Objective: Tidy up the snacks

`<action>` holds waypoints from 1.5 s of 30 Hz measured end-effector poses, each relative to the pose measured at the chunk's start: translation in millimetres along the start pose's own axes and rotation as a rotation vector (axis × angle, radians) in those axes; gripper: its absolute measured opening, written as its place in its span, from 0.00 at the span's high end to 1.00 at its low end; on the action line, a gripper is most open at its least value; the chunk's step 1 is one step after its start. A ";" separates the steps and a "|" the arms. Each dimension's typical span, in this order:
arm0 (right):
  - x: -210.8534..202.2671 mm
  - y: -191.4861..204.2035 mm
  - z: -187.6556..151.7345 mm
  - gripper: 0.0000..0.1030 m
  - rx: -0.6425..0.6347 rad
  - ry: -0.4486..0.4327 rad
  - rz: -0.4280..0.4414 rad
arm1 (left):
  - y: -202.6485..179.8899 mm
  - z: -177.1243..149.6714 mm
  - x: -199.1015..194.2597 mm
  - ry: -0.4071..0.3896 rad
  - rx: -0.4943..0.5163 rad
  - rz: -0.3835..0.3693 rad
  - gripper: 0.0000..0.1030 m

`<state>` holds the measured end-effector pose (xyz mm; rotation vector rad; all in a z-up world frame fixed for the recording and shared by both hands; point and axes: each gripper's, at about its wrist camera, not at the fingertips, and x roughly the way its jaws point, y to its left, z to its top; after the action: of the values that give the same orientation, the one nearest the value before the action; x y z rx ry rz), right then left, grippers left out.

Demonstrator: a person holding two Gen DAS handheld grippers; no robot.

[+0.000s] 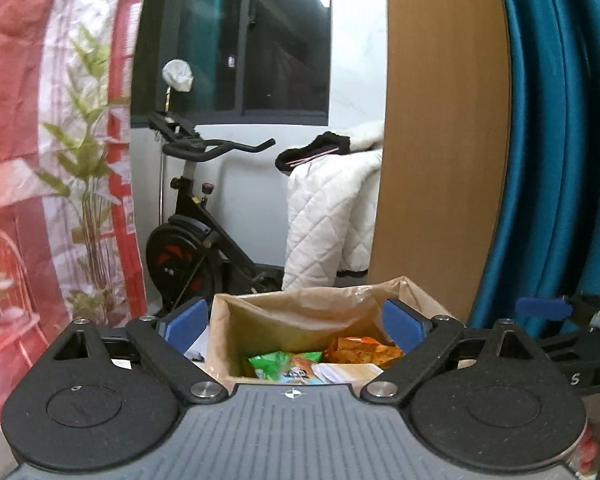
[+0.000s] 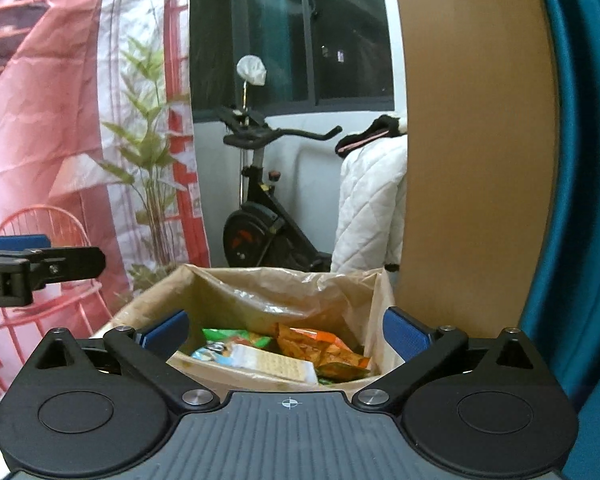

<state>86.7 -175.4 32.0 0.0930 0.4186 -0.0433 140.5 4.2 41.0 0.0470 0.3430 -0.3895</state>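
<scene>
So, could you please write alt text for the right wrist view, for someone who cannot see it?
The right claw stands open and empty above a brown paper bag holding an orange packet, a green packet and a cracker pack. The left claw pokes in at the left edge. An exercise bike stands behind.

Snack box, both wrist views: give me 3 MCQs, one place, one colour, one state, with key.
1. Where do the snack packets lie?
A. inside the lined box
B. on the bike seat
C. on the quilt

2. What colour is the packet beside the green one?
A. purple
B. orange
C. black

3. How do the right gripper's jaws stand?
A. clamped on a packet
B. wide open, nothing between
C. shut empty

Key: A, packets sit within the lined box; B, orange packet next to green packet; B, right gripper pads stand apart, holding nothing.
</scene>
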 end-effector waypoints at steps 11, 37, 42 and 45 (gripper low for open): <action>-49.4 10.7 -3.6 0.01 0.000 -0.047 0.003 | -9.5 -11.7 -47.2 -0.005 -0.017 0.130 0.05; -72.4 7.7 -10.3 0.01 0.016 -0.043 -0.006 | -18.2 -10.0 -70.8 -0.038 -0.017 0.168 0.05; -71.6 6.7 -10.1 0.01 0.013 -0.041 -0.006 | -18.1 -9.4 -71.5 -0.041 -0.024 0.175 0.05; -71.6 7.1 -10.3 0.01 0.013 -0.042 -0.009 | -18.6 -9.2 -72.7 -0.045 -0.027 0.179 0.05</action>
<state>17.7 -165.7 52.5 0.1026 0.3767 -0.0564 67.3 14.5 57.2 0.0423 0.2974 -0.2085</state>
